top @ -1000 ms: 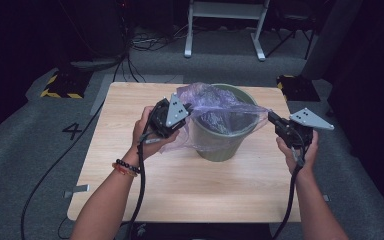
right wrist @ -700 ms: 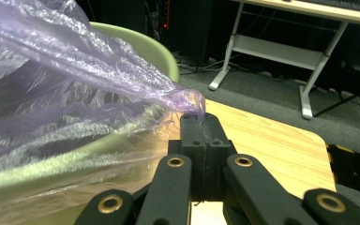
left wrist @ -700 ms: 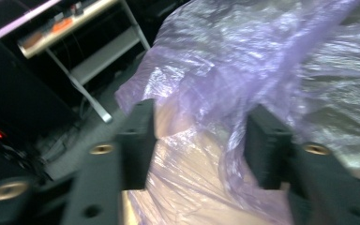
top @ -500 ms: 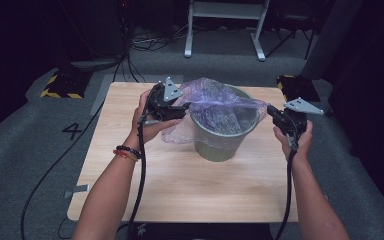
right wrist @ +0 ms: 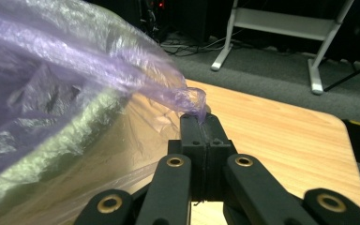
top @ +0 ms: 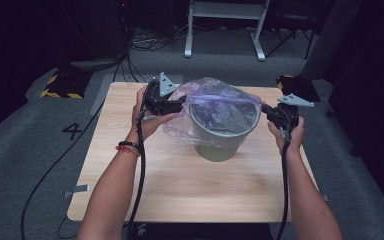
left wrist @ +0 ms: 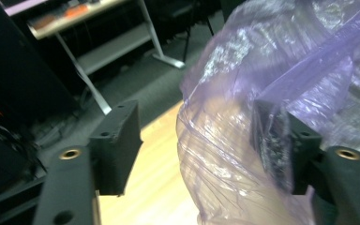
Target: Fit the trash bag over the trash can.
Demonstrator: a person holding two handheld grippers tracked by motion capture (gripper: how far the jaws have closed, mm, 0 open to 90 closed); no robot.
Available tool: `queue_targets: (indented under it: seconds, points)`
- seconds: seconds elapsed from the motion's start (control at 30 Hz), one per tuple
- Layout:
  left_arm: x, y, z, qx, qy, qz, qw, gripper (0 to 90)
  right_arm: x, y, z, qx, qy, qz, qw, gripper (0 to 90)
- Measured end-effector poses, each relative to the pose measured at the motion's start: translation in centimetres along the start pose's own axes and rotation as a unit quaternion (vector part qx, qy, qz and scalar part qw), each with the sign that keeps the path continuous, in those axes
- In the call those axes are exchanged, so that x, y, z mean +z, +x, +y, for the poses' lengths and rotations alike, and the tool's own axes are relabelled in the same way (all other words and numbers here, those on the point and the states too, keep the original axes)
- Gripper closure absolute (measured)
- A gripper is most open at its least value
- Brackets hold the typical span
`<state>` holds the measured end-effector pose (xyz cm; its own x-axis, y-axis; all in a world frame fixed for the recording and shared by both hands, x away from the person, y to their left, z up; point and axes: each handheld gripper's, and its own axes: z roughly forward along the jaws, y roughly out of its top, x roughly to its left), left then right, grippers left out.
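Bag (top: 215,107), purple translucent plastic, one count: draped over and into one grey-green bin (top: 220,145) that stood on the desk (top: 180,185) toward its far edge, roughly midway between the left and right edges. Film bulged past the bin's left side and hung down toward the desk top; a band of it stretched taut across the bin's mouth from left to right.

Left gripper (top: 172,104), one count: held in the left hand (top: 147,117) just left of the bin, near the desk's far-left area, grey three-cornered plate on top. In the left gripper view its jaws stood wide apart, the bag (left wrist: 262,117) filling the space toward the right-hand jaw; film lay over that jaw, while the other jaw stood clear in open air. Whether the film was touched by more than that one jaw could not be told.

Right gripper (top: 269,111), one count: held in the right hand (top: 286,132) just right of the bin, near the desk's right edge, grey plate on top. In the right gripper view its jaws were pressed together, pinching a gathered tip of the bag (right wrist: 187,101) at their ends, with the bin's rim (right wrist: 51,150) showing through film at that view's left.

Cables, two: one trailing from each gripper back along the forearms toward the desk's near edge.
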<state>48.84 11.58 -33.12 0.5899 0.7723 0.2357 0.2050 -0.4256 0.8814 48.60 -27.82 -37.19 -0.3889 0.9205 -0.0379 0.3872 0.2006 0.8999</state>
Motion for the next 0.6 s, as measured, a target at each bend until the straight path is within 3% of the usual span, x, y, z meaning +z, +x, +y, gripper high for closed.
queue_targets:
  seconds: [0.1, 0.23, 0.37, 0.47, 0.6]
  points:
    - [0.6, 0.5, -0.4, -0.034, 0.002, -0.002, 0.9994, 33.6, 0.4, -0.1, -0.2, 0.003, 0.007, 0.005, 1.0, 90.0]
    - [1.5, 1.2, -0.8, -0.084, -0.003, -0.007, 0.9965, 28.3, 1.1, -0.1, -0.5, -0.001, 0.02, 0.006, 0.9998, 90.0]
    - [2.5, 1.5, -0.9, -0.08, 0.017, 0.009, 0.9966, 27.0, 1.7, -0.2, -0.9, 0.0, 0.031, 0.011, 0.9995, 90.0]
    - [3.1, 1.7, -1.0, -0.092, 0.027, 0.012, 0.9953, 26.6, 2.2, -0.3, -1.1, 0.003, 0.038, 0.015, 0.9991, 90.0]
    - [4.1, 1.6, -1.6, -0.099, 0.039, -0.011, 0.9942, 29.3, 2.8, 0.0, -1.7, 0.0, 0.049, 0.026, 0.9985, 90.0]
